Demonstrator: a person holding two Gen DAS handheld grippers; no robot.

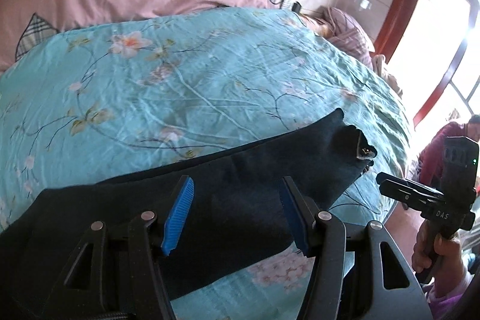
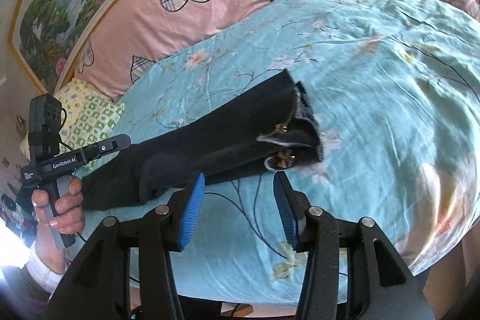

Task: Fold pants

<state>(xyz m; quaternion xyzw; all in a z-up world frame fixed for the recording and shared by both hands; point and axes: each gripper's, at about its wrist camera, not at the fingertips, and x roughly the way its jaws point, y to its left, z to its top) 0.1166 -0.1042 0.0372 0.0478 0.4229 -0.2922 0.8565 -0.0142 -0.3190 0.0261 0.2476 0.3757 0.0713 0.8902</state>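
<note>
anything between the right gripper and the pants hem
Nothing visible. Only bare blue floral bedsheet lies between the open right gripper and the frayed hem of the dark pants. Its fingers hold nothing.

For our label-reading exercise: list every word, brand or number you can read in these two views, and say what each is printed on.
"DAS": on the black body of the right gripper, seen from the left wrist view.
"GenRobot.AI": on the side of the left gripper, seen from the right wrist view.
Small white print at that gripper's rear end: too small to read.
</note>
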